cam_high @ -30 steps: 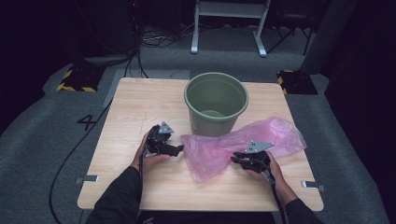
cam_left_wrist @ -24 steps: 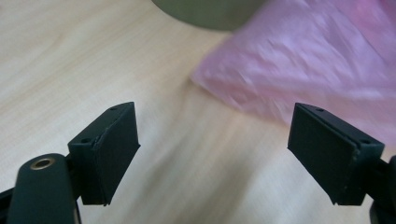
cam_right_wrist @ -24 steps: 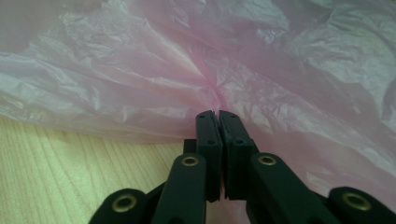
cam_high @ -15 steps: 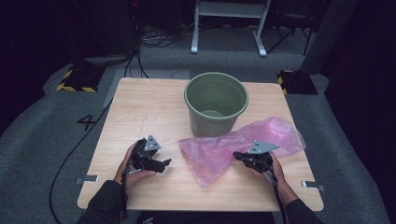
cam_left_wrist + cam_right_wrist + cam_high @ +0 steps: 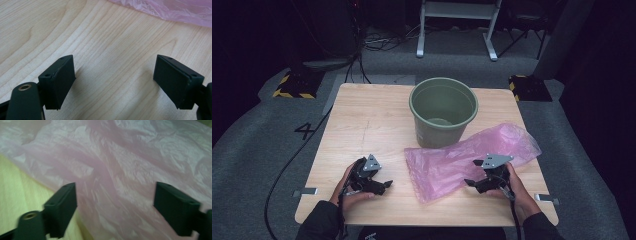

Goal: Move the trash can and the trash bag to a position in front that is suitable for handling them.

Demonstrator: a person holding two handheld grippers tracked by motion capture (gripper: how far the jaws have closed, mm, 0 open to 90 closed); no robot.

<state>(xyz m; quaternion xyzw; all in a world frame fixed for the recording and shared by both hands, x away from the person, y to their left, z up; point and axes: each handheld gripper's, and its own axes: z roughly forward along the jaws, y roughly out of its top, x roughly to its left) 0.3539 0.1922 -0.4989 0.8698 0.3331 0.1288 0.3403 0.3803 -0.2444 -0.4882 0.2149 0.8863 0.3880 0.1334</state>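
The pink bag (image 5: pixel 172 11) is cut off by the left gripper view's top edge.

Table (image 5: pixel 377 120) evenly lit from above, surroundings at frame edges near black, soft short shadows under left gripper jaws, right gripper view motion-blurred with yellowish cast at lower left, high view slightly grainy

Dark studio, taped floor (image 5: pixel 292 86), metal stand (image 5: pixel 457 25)

You wear dark long sleeves (image 5: pixel 319 222) on both forearms. Your left tongs (image 5: pixel 382 186) and right tongs (image 5: pixel 470 184) are black, each topped by a grey three-cornered plate (image 5: pixel 371 162). Pads (image 5: pixel 63 83) are flat, matte black, with small screw holes. A black cable (image 5: pixel 513 212) trails from each.
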